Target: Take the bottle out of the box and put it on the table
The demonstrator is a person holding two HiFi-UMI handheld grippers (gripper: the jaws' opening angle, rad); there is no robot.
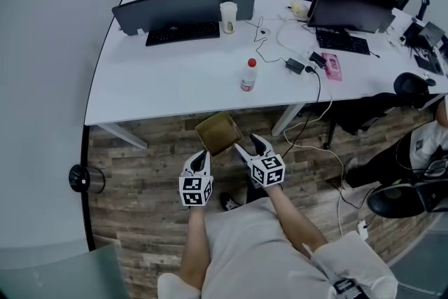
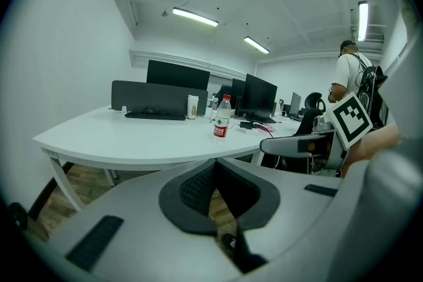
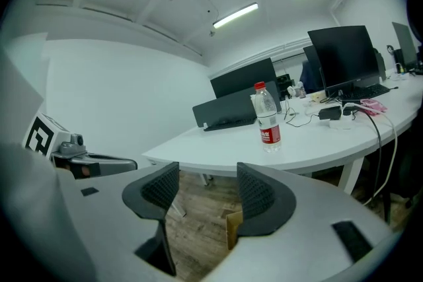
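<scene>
bottle (image 1: 248, 75) stands on the table (image 1: 175, 73), well beyond the left gripper (image 1: 201, 155) pinching the box (image 1: 218, 133) and the wide-open right gripper (image 1: 248, 143).

The white curved surface (image 1: 175, 80) crosses the upper half of the frame. Near its front edge, at the centre, a bottle (image 1: 248, 75) with a red cap stands upright. Upper left of it are a cup (image 1: 228, 16) and a black keyboard (image 1: 183, 33); to the right lie a black adapter (image 1: 295, 66) and a pink object (image 1: 332, 66).
</scene>
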